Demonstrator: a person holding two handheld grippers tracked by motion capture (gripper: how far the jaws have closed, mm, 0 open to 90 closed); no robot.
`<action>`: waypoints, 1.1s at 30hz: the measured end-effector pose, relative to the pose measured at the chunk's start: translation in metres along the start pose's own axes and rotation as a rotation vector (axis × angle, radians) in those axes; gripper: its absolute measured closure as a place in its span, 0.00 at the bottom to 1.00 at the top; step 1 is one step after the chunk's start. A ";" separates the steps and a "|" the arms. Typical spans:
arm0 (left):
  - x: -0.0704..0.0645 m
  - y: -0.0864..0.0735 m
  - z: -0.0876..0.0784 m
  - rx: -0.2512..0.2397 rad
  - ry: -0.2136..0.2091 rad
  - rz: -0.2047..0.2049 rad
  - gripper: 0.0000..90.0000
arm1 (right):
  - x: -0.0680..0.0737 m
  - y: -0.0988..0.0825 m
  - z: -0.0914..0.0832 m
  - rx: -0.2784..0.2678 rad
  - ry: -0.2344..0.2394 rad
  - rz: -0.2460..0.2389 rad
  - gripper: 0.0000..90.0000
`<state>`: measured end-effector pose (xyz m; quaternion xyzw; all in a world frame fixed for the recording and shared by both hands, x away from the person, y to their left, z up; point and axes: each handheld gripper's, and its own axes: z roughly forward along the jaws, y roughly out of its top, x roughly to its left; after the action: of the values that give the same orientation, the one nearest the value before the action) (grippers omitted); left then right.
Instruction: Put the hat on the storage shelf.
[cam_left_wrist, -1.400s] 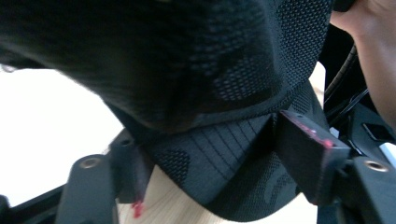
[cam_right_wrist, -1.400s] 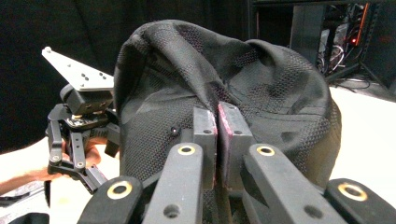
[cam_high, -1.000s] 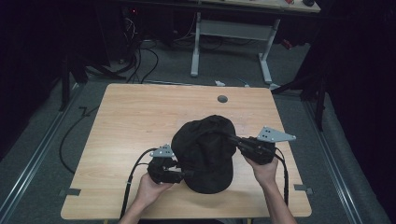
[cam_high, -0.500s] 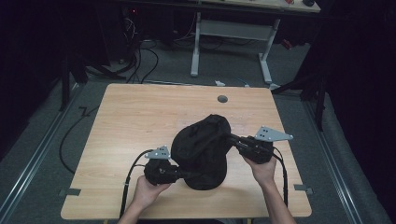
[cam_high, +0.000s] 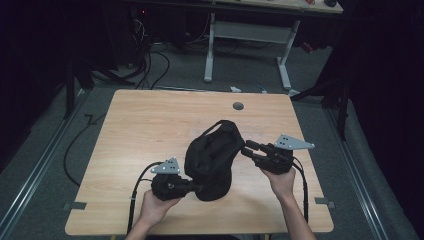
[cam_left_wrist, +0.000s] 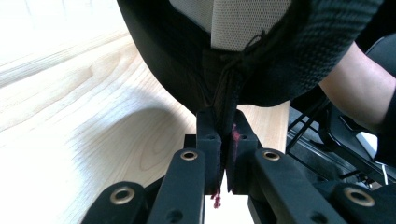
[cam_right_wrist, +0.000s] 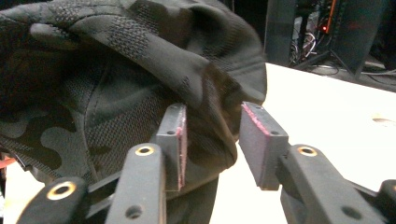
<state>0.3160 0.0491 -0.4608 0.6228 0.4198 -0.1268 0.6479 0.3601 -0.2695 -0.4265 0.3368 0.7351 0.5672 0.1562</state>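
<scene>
A black camouflage-patterned cap (cam_high: 212, 155) stands crumpled and raised on the wooden table (cam_high: 150, 125), between my two grippers. My left gripper (cam_high: 200, 187) sits at the cap's near lower edge. In the left gripper view its jaws (cam_left_wrist: 223, 121) have just been closing and are shut on a seam of the cap (cam_left_wrist: 280, 56). My right gripper (cam_high: 247, 147) is at the cap's right side. Its jaws (cam_right_wrist: 212, 123) have just been opening and now stand apart, with a fold of the cap (cam_right_wrist: 116, 70) loose between the pads.
A small round grommet (cam_high: 238, 106) sits in the table's far side. Behind the table stands another desk's white frame (cam_high: 210, 50), with cables (cam_high: 150, 55) on the floor. Bare tabletop lies to the left and far side of the cap.
The cap went from lying flat and wide to bunched up and taller. The left jaws closed on its near edge. The right jaws opened off the fabric.
</scene>
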 end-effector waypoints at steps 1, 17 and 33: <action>0.000 0.001 -0.002 -0.008 0.002 0.000 0.96 | -0.002 -0.002 -0.001 0.000 -0.004 0.011 0.65; -0.004 0.014 -0.016 -0.105 0.031 0.027 0.96 | -0.018 -0.041 0.002 0.207 -0.196 0.063 0.47; -0.006 0.027 -0.022 -0.166 0.055 0.055 0.96 | -0.034 -0.085 0.005 0.349 -0.334 0.091 0.43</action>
<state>0.3221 0.0723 -0.4345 0.5813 0.4292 -0.0568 0.6890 0.3605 -0.2997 -0.5129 0.4807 0.7698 0.3746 0.1895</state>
